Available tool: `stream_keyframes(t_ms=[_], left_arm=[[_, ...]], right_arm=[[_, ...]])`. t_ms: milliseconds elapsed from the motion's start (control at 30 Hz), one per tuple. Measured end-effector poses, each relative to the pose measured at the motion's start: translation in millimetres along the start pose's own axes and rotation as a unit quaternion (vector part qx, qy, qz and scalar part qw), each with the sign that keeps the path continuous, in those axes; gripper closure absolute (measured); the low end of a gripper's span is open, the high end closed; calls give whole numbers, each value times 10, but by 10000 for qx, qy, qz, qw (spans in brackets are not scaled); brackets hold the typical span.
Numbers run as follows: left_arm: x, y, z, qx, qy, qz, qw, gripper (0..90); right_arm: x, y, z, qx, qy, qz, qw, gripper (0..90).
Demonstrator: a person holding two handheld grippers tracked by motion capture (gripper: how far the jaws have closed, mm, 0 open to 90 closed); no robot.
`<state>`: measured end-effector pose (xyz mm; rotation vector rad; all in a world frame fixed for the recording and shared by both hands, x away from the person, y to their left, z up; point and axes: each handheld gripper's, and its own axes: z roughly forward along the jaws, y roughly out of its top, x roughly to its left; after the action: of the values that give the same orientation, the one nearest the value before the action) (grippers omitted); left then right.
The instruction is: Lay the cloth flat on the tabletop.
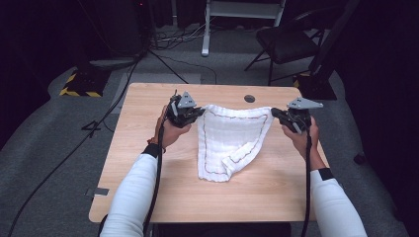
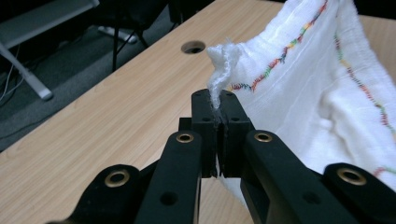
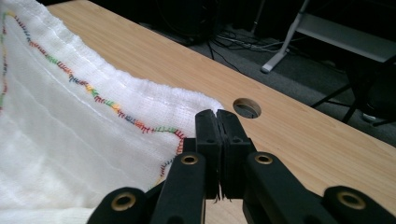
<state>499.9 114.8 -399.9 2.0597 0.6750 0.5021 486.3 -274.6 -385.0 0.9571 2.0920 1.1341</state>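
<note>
the counter [image 1: 148,173] is a pale wood-grain slab with rounded corners, and a small round hole [image 1: 249,98] is cut near its far edge. wide bare wood lies to the left, right and near side of the cloth, and a narrower strip runs behind it. grey carpet surrounds the counter, with cables, a yellow-and-black striped base and a dark chair [image 1: 286,42] beyond the far edge, well apart from the work.

the cloth [image 1: 230,143] is white, soft and loosely woven, with a line of multicolour stitching running just inside its hem. it sits at the middle of the counter, its top edge stretched between the two claws and raised, its lower part narrowing to a crumpled, folded heap that rests on the wood. the underside of that heap is hidden.

the left claw [image 1: 200,112] is clamped on the cloth's left top corner; in the left gripper view the jaws stand together with a twisted tuft of fabric [image 2: 223,70] poking out past the tips. the right claw [image 1: 273,112] is clamped on the right top corner; in the right gripper view its jaws stand together over the hem, and the pinched bit itself is hidden between them. both forearms are cut off at the bottom of the high view.
</note>
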Motion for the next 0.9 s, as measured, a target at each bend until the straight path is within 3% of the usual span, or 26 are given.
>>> stream_keyframes(t_ms=[67,300,333,400,433,467,533,667,700,733,767,800,833,867,900], left_arm=[[69,-61,149,174,110,-76,9998,872],[216,-157,393,460,286,-228,9983,872],[241,-183,451,563,412,-246,9973,871],[267,-211,490,667,483,-275,9962,870],[274,-226,511,711,565,-300,9954,799],[281,-245,530,768,676,-380,9940,799],[285,-305,539,829,630,-590,9928,664],[196,-351,511,958,726,-417,9919,502],[159,-360,482,971,703,-404,9920,502],[116,-374,447,920,613,-388,9931,473],[10,-398,374,900,453,-244,9946,430],[10,-398,374,900,453,-244,9946,407],[-103,-408,312,1000,329,-122,9944,372],[-103,-408,312,1000,329,-122,9944,346],[-203,-420,240,947,136,-77,9954,339]], right_arm=[[-27,-12,161,162,-64,40,9998,884],[-54,4,475,346,-212,54,9992,880],[-47,3,588,450,-301,55,9985,857],[-40,1,628,494,-374,42,9981,822],[-24,-23,716,590,-505,-1,9970,782],[-24,-23,716,590,-505,-1,9970,782],[-11,-61,756,705,-388,105,9967,732],[57,-142,717,726,-121,55,9973,682],[57,-142,717,726,-121,55,9973,682],[85,-165,702,752,4,39,9972,667],[172,-212,663,772,164,-52,9969,644],[172,-212,663,772,164,-52,9969,644],[271,-257,612,750,481,-111,9960,616],[271,-257,612,750,481,-111,9960,616],[384,-306,567,787,771,-227,9937,576]])
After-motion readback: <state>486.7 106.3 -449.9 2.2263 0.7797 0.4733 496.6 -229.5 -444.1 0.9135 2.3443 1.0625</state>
